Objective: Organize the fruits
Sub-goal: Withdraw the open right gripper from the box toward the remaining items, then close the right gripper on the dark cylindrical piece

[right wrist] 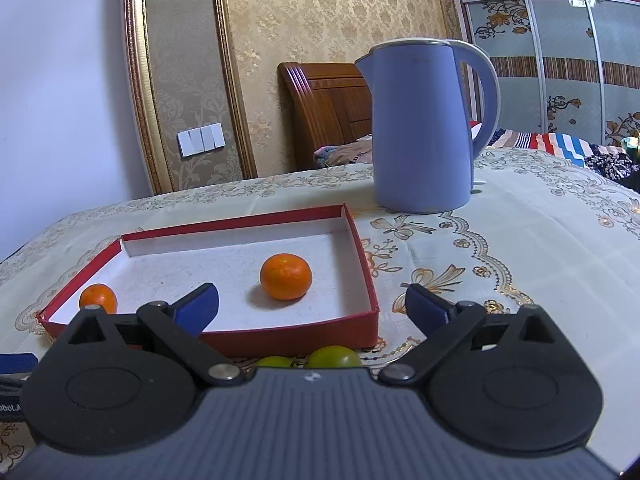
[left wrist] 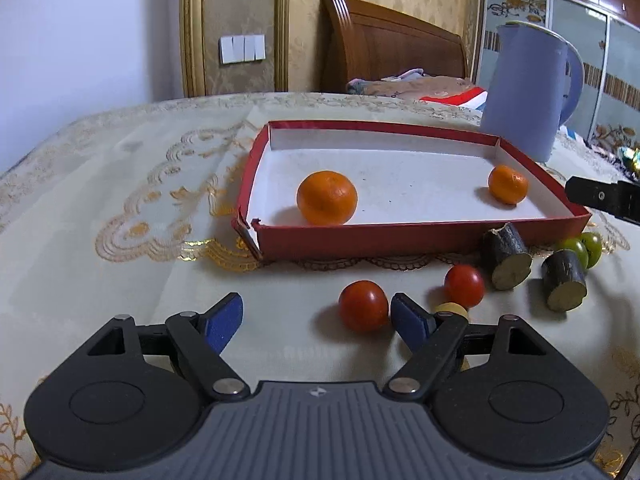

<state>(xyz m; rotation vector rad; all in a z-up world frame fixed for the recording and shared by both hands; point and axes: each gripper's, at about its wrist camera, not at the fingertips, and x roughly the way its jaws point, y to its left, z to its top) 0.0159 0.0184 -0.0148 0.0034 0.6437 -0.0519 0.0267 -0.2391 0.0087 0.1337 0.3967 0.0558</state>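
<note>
A shallow red box [left wrist: 420, 236] with a white floor holds two oranges, a large one [left wrist: 326, 197] at its left and a small one [left wrist: 508, 184] at its right. In front of the box lie two red tomatoes [left wrist: 363, 306] [left wrist: 464, 285], two dark sugarcane pieces [left wrist: 506, 256] [left wrist: 564, 280], green fruits [left wrist: 582, 246] and a small yellow fruit [left wrist: 450, 308]. My left gripper [left wrist: 316, 326] is open, low over the cloth, its right finger beside the nearer tomato. My right gripper [right wrist: 312, 308] is open above the box's front wall [right wrist: 292, 336], over two green fruits [right wrist: 332, 357]. The same oranges show in the right wrist view [right wrist: 285, 276] [right wrist: 98, 298].
A tall blue kettle [left wrist: 524, 92] stands behind the box's right corner on the embroidered tablecloth [left wrist: 120, 200]; it shows in the right wrist view [right wrist: 420, 128] too. The right gripper's finger [left wrist: 600, 196] pokes in at the right edge. A wooden headboard and bed lie beyond the table.
</note>
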